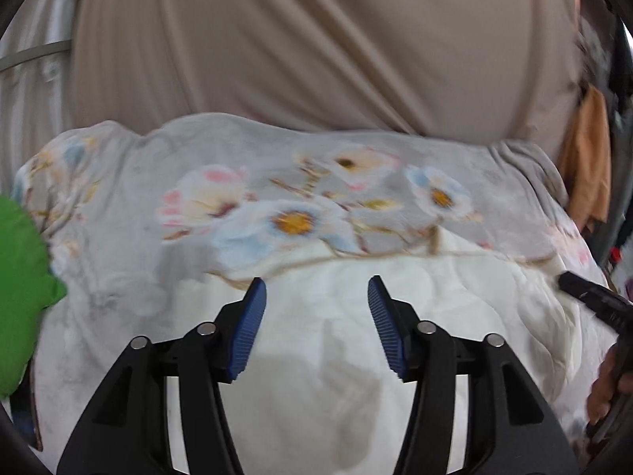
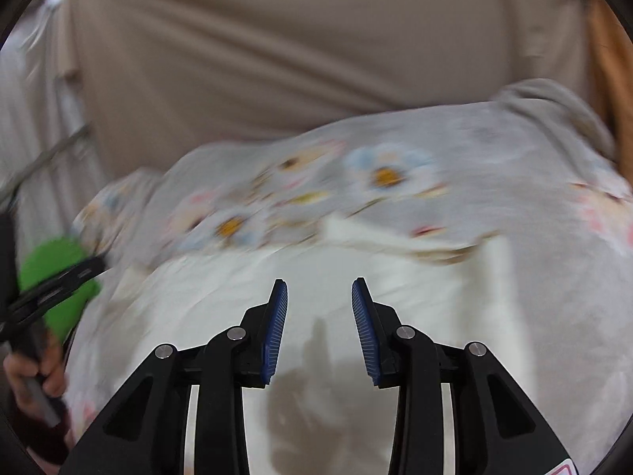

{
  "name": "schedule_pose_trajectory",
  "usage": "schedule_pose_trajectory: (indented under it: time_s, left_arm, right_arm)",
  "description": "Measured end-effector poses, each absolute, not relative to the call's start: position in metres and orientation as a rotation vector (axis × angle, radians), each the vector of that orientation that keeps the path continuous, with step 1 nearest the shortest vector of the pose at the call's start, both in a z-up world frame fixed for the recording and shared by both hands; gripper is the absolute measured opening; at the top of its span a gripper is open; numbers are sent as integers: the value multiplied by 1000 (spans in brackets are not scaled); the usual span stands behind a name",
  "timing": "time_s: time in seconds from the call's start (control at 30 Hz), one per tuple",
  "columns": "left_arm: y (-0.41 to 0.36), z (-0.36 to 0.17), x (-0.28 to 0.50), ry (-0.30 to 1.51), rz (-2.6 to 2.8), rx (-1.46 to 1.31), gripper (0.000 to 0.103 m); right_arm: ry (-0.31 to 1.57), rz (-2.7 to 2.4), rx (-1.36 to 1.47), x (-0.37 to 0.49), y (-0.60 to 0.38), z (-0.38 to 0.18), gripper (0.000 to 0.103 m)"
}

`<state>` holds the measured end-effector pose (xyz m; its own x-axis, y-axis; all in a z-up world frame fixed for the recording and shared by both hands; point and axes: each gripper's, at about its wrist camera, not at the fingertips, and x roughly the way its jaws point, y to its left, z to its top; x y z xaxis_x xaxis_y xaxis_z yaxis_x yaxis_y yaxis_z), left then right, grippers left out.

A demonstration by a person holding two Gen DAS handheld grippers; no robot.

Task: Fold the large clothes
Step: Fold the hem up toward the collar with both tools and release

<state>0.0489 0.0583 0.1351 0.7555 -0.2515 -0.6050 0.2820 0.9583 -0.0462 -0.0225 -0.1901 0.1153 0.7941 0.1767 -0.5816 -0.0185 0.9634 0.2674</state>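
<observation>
I had both the left claw (image 1: pixel 316 289) and right claw (image 2: pixel 319 291) parted and empty above the floral quilt (image 1: pixel 300 213), its white underside folded up beneath them, judging that fold laid.

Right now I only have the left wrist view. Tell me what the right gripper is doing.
Observer: The right gripper has its jaws open, with nothing between them.
Operator: Say what lies under it.
Observer: The white underside of the floral blanket, with the gripper's shadow on it.
Operator: Report my left gripper from that side.
Observer: The left gripper crosses in front of the green cloth, and a hand grips its handle.
</observation>
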Motion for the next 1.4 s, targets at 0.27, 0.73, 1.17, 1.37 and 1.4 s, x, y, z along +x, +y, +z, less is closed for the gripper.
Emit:
schedule_pose_trajectory:
  time_s: [0.27,0.73,1.17,1.37,1.4]
  left_arm:
    - [22,51,61,796,-245,144,57]
    - [49,52,61,796,-202,75,65]
    - [125,60,150,846,-19,-24,66]
    - [113,40,184,871,24,41,67]
    - [112,36,189,879,30,46,67]
  right_arm:
    - [753,73,126,-10,-156,62,21]
    - [760,-199,351,-32,-284,42,4]
    - [772,-230,295,30,-301,54,56]
    - [739,-214,309,47,-307,57,14]
    - [753,-219,320,52,-310,54,14]
